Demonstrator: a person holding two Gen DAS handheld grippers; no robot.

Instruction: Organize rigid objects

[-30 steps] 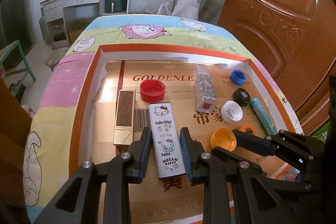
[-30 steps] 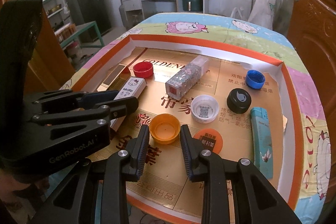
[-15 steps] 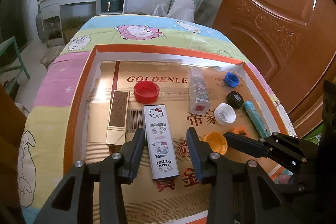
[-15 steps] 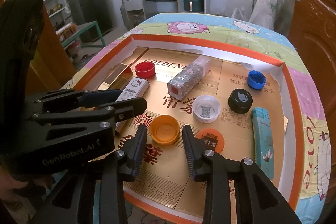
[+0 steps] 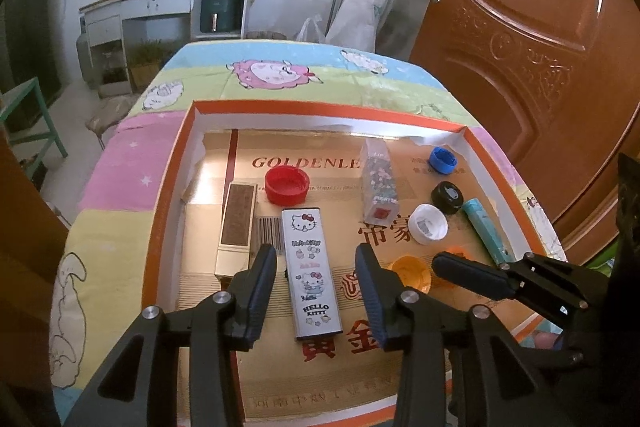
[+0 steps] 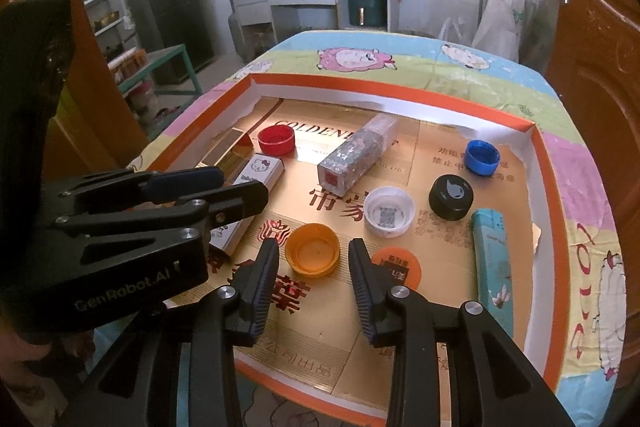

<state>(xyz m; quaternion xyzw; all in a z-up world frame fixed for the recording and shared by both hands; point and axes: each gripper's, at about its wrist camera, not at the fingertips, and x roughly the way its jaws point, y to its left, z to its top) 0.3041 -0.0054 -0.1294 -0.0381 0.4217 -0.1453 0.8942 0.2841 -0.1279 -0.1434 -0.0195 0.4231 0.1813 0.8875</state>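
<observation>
Five caps and four boxes are lying in the tray (image 5: 168, 211). The left gripper (image 5: 316, 291), having just opened off the Kitty box (image 5: 310, 267), is straddling it untouched. The right gripper (image 6: 314, 277), slightly wider than before, is holding nothing behind the orange cap (image 6: 313, 249).

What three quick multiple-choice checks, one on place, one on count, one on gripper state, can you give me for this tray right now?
1. What lies right beside the white Hello Kitty box, on its left in the left wrist view?
A. the gold rectangular box with a brown top
B. a green cup
C. a metal spoon

2. How many round loose bottle caps lie in the orange-rimmed cardboard tray?
A. two
B. five
C. nine

3. How does the left gripper stand?
A. clamped on the blue cap
B. open, fingers clear of both sides of the Hello Kitty box
C. shut on nothing

Key: 1 A, the two boxes lie parallel. 2 B, red, blue, black, white, orange. 3 B, gaps show at both pads.
</observation>
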